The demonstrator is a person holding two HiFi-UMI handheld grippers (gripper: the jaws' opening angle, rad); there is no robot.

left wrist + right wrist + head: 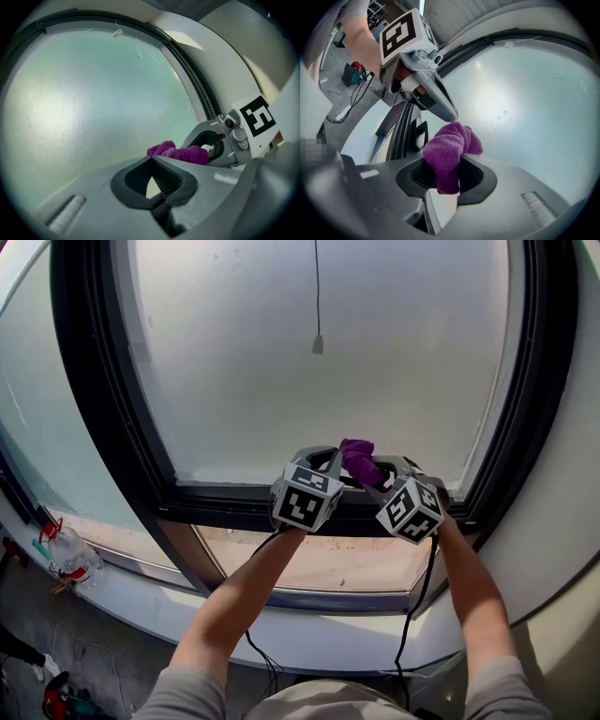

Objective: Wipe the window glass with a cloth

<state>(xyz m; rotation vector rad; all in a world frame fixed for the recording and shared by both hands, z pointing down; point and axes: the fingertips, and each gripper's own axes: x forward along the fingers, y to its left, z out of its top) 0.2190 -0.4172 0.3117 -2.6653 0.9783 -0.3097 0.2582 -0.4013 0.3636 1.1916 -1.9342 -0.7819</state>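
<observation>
While the right gripper (451,164) clamps a bunched purple cloth (449,147) between its jaws, close to the lower edge of the window glass (319,381), the left gripper (151,163) sits just to its left, jaws closed together and empty.

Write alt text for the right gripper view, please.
The right gripper clamps a bunched purple cloth between its jaws, close to the frosted window glass. The left gripper, with its black-and-white marker cube, reaches in from the upper left beside the dark window frame.
</observation>
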